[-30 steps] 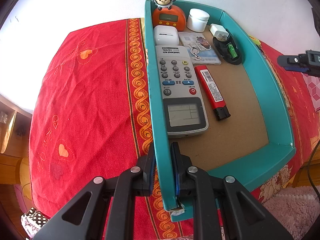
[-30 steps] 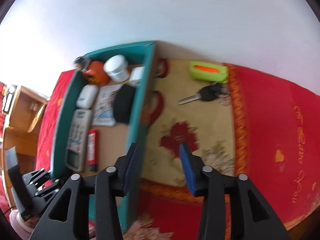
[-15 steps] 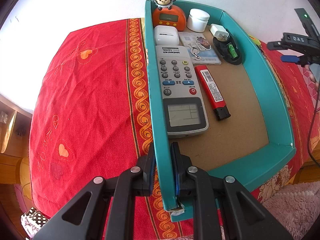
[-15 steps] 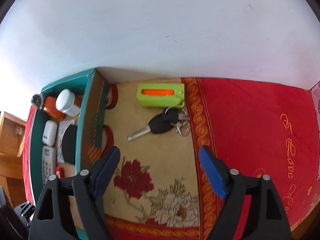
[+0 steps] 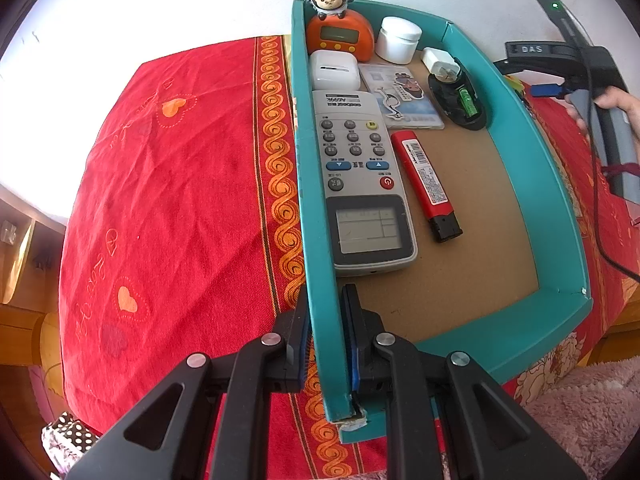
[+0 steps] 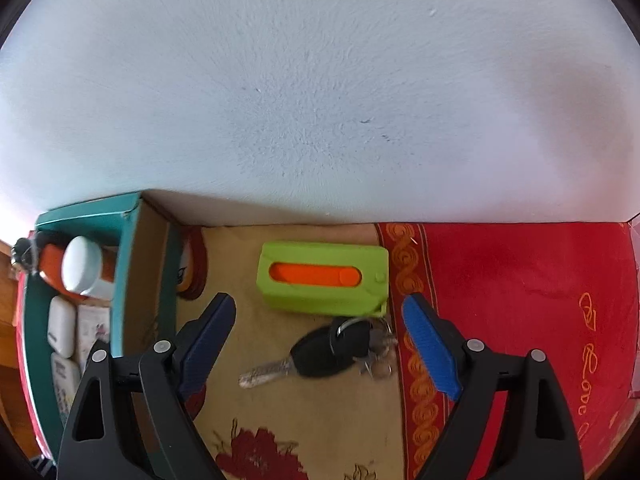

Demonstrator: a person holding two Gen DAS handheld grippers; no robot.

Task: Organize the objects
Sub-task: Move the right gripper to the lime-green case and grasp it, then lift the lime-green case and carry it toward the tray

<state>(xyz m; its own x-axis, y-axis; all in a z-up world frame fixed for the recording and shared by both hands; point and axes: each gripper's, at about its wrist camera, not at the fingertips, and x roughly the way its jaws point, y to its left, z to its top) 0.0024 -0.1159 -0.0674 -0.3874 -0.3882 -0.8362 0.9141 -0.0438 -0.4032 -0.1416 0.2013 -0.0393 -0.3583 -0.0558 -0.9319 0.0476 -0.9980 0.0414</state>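
Left hand-held gripper [image 5: 325,344]: jaws clamped narrow on the near left wall of the teal tray [image 5: 520,344], one pad outside, one inside.

Right hand-held gripper [image 6: 318,344]: jaws have just been opening and stand wide; nothing pressed between the pads. Black car key [image 6: 320,354] with key ring lies on the cloth in the gap between them, its blade pointing toward the tray. Green case [image 6: 324,278] with an orange slot, just beyond the key, near the wall.

Teal tray, contents, near to far:
- grey remote control [image 5: 362,184], along the left wall, display end nearest;
- red marker [image 5: 424,184] with black cap, just right of the remote;
- white earbud case [image 5: 334,70], beyond the remote;
- printed card [image 5: 404,96], beside the earbud case;
- black oval holder [image 5: 458,98] with a green part, against the right wall;
- white plug [image 5: 438,62], at the holder's far end;
- orange monkey clock [image 5: 340,30], far left corner;
- white jar [image 5: 400,40], right of the clock.

Tray sits on a red patterned cloth [image 5: 180,184] over the desk, far end close to a white wall [image 6: 320,80].
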